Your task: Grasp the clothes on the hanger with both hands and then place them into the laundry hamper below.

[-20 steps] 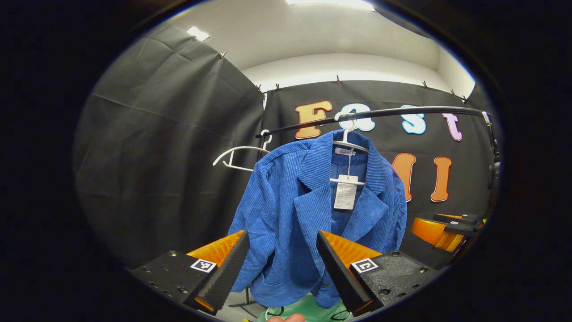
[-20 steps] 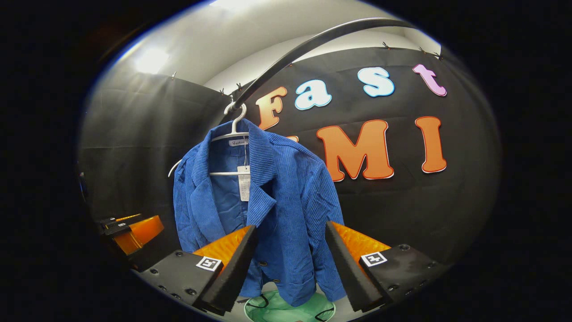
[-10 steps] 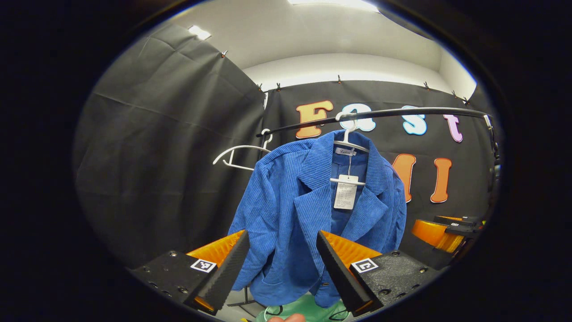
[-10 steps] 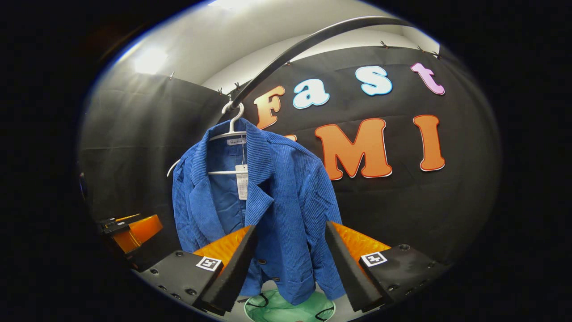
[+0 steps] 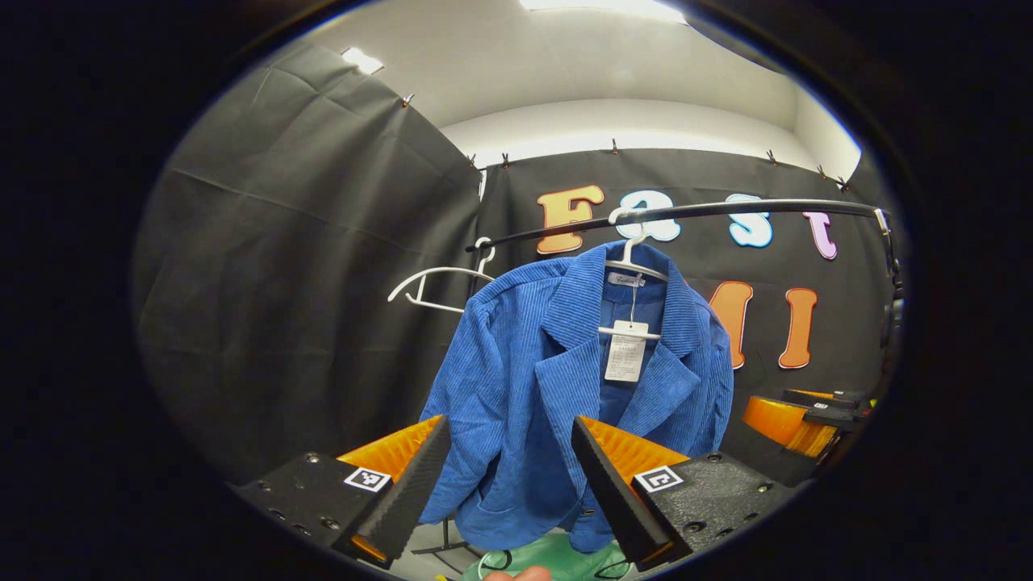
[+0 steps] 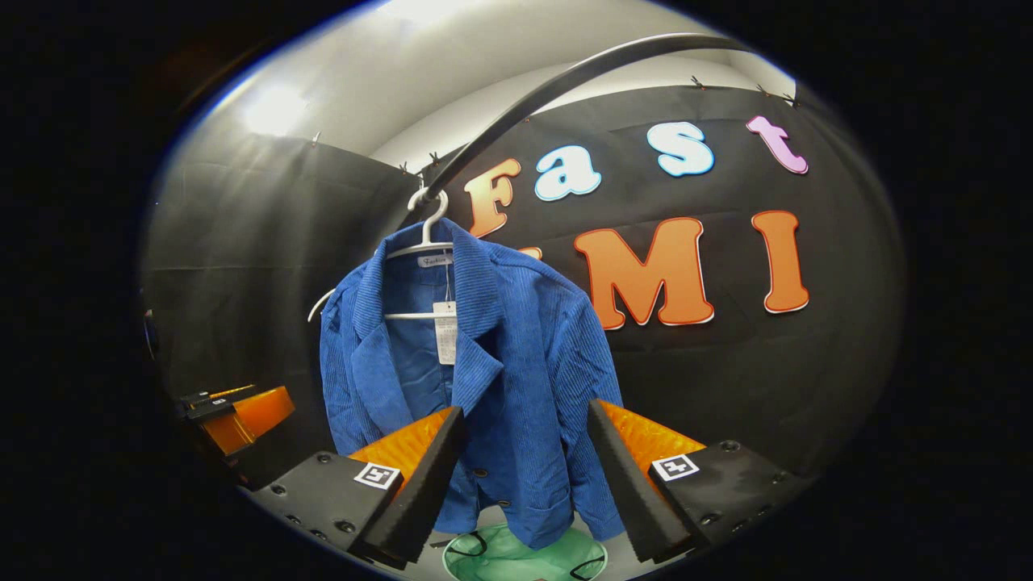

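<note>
A blue corduroy jacket point(image 5: 557, 379) point(image 6: 500, 371) hangs on a white hanger point(image 5: 633, 262) point(image 6: 424, 242) from a dark rail point(image 5: 726, 211) point(image 6: 565, 81). A paper tag dangles inside its collar. Below it sits a green laundry hamper point(image 5: 557, 557) point(image 6: 516, 561). My left gripper point(image 5: 504, 476) is open, a short way in front of the jacket's lower left side. My right gripper point(image 6: 520, 476) is open too, in front of the jacket's lower right side. In the left gripper view the right gripper point(image 5: 795, 420) shows far right; in the right gripper view the left gripper point(image 6: 238, 415) shows far left.
A bare white hanger point(image 5: 440, 282) hangs on the rail to the left of the jacket. Black cloth walls close in the booth behind and to the left. A fingertip point(image 5: 516, 574) shows at the bottom edge of the left gripper view.
The jacket sits slightly lower in both views, and a little to the right in the right gripper view. Both grippers stay open and hold nothing.
</note>
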`<action>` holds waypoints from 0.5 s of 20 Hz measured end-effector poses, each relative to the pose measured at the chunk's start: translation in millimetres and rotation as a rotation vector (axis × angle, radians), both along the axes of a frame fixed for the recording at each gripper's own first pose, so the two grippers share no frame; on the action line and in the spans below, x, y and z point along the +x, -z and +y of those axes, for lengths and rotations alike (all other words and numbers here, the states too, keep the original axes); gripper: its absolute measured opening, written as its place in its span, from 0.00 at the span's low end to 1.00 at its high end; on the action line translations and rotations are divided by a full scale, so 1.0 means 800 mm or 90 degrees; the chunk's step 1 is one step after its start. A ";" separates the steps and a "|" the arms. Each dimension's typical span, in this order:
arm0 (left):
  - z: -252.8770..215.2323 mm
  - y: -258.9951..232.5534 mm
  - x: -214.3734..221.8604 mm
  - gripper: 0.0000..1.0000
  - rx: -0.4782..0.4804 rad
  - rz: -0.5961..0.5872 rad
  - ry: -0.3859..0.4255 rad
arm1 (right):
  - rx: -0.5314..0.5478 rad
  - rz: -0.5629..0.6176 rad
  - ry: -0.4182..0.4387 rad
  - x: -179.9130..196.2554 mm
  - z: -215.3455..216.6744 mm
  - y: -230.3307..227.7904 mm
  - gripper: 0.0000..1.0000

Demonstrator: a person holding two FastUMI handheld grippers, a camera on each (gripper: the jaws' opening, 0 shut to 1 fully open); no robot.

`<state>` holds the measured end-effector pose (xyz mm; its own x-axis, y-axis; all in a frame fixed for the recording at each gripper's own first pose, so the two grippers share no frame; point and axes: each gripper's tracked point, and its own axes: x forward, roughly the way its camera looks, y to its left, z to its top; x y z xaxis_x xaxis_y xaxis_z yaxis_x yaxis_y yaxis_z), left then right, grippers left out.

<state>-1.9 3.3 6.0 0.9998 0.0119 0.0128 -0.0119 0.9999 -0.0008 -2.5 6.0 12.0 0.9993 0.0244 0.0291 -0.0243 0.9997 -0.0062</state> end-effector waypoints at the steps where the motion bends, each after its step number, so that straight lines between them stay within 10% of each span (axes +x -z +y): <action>1: 0.000 0.000 0.000 0.92 -0.001 0.000 0.001 | -0.004 -0.009 -0.003 0.005 0.003 -0.008 0.98; 10: 0.024 -0.012 -0.011 0.95 0.002 -0.014 -0.026 | 0.016 -0.042 -0.037 0.104 0.059 -0.058 0.89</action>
